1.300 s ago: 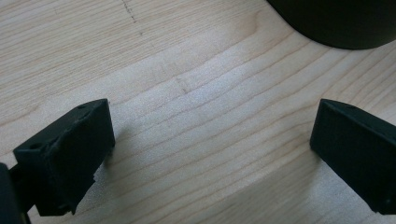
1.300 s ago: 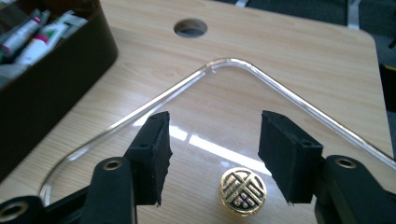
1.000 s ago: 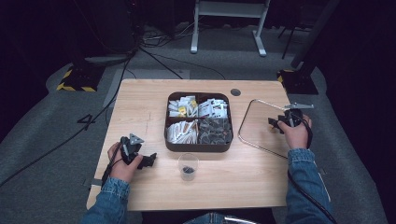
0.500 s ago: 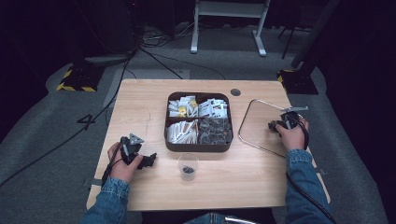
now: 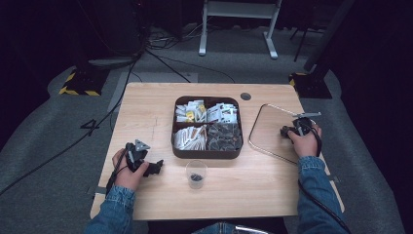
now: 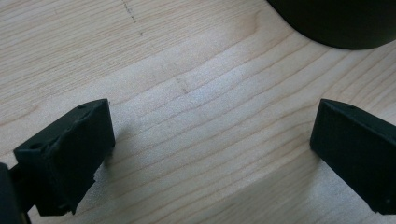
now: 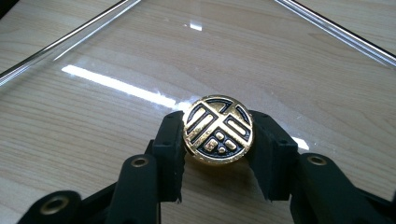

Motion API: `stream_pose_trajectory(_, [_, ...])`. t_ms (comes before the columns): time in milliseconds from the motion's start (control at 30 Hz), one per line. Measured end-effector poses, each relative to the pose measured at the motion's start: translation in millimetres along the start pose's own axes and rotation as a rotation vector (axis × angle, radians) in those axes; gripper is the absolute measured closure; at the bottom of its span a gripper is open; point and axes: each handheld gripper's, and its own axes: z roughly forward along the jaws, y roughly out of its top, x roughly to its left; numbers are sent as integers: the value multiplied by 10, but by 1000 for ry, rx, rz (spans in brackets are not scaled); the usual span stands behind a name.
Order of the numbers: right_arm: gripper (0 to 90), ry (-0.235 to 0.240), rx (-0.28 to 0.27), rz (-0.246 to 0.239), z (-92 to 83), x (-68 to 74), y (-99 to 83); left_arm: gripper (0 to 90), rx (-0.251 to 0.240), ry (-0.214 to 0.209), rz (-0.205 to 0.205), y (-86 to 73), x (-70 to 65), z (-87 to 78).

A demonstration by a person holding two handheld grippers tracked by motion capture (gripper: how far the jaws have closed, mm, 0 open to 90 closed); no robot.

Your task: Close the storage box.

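Gold and black, a round knob (image 7: 218, 130) is sitting between the jaws of the right gripper (image 7: 218, 140), and the jaws have just been closing on it; both pads are now touching its sides, so the gripper is pinching the knob. It is standing at the centre of a clear glass lid (image 5: 272, 127) that is lying flat on the wooden table (image 5: 156, 105), just right of the box (image 5: 207, 127). That box, a dark tray of four compartments holding packets, is sitting mid-table. The knob is lying straight ahead of the right gripper, its face turned up toward the camera, and the lid is spreading out around it toward the box. The right hand (image 5: 303, 141) is by far the nearer one. The left gripper (image 5: 155, 167) is resting on the table well left of the box, jaws spread wide with bare wood between them. A small cup (image 5: 196, 173) is standing just in front of the box
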Motion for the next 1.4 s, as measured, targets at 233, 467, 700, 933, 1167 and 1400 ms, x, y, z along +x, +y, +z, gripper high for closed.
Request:
stream_pose_trajectory(233, [588, -5, -5, 2, -25, 1, 17, 2, -1, -2, 0, 0, 1, 1])
stream_pose_trajectory(467, [588, -4, -53, 8, -160, -5, 78, 2, 0, -3, 1, 0, -2, 0])
stream_pose_trajectory(700, [588, 0, -111, -1, -331, 42, 171, 2, -1, -2, 5, 0, -1, 0])
stream_pose_trajectory(933, [588, 10, -169, -14, -486, 115, 257, 2, -1, -3, 3, 0, -2, 0])
stream_pose_trajectory(1167, [588, 22, -232, -27, -627, 193, 327, 2, -1, -2, 4, 0, -1, 0])
stream_pose_trajectory(1400, [588, 36, -273, -37, -726, 254, 373, 2, -1, -1, 5, 0, -1, 0])
